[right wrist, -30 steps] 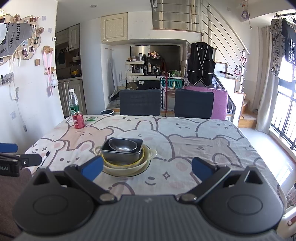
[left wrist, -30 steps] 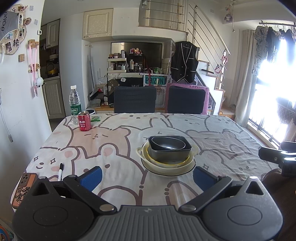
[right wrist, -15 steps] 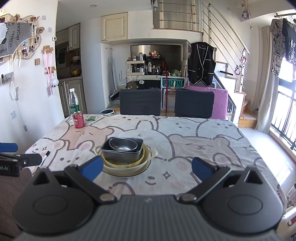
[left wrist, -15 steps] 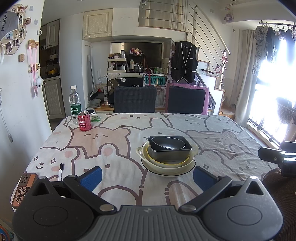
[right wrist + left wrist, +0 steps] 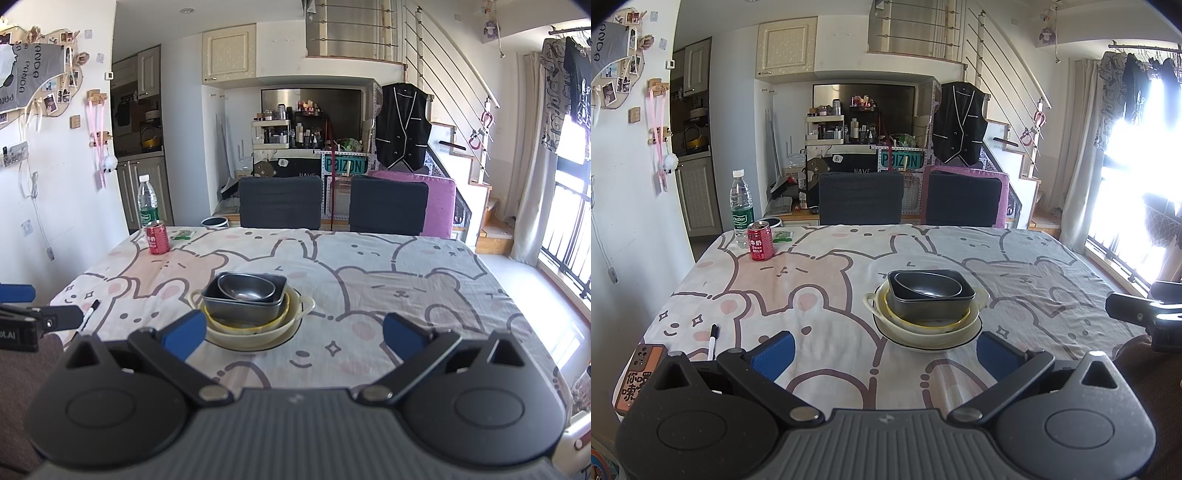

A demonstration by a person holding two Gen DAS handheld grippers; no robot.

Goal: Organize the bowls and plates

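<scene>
A stack of dishes stands in the middle of the table: a white plate (image 5: 971,334) at the bottom, a cream two-handled bowl (image 5: 873,301), a yellow bowl (image 5: 931,324), a dark square dish (image 5: 929,308) and a small round metal bowl (image 5: 929,288) on top. The stack also shows in the right wrist view (image 5: 251,310). My left gripper (image 5: 884,349) is open and empty, held back near the table's front edge. My right gripper (image 5: 293,332) is open and empty, to the right of the stack.
A red can (image 5: 760,242), a water bottle (image 5: 741,206) and a green packet (image 5: 783,236) stand at the far left corner. A marker (image 5: 712,338) and a phone (image 5: 637,373) lie near the front left edge. Two chairs (image 5: 860,203) stand behind the table.
</scene>
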